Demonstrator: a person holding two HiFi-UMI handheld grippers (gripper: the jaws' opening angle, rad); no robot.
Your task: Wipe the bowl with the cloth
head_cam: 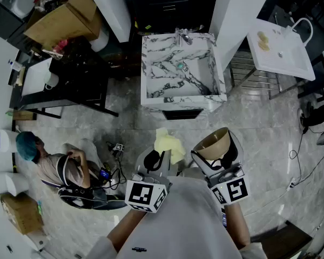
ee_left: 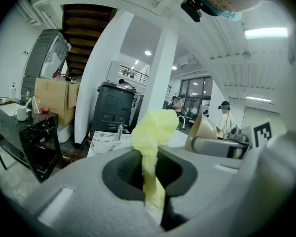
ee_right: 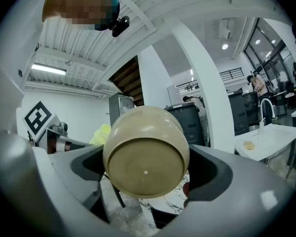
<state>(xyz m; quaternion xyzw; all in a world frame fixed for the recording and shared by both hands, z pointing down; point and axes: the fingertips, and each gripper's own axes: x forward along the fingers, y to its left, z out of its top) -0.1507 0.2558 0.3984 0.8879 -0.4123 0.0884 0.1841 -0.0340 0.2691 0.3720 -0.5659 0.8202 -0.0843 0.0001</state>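
Cloth: left gripper; bowl: right gripper.

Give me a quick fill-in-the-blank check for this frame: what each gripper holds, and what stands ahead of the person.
The left gripper is shut on a ___ cloth.
The right gripper is shut on a tan ___.
Ahead of the person stands a ___-patterned sink.
Missing words: yellow; bowl; marble.

right gripper: clamped on the bowl, one jaw at each side
bowl: tan, held with its base turned to the camera
cloth: yellow, seen just left of the bowl
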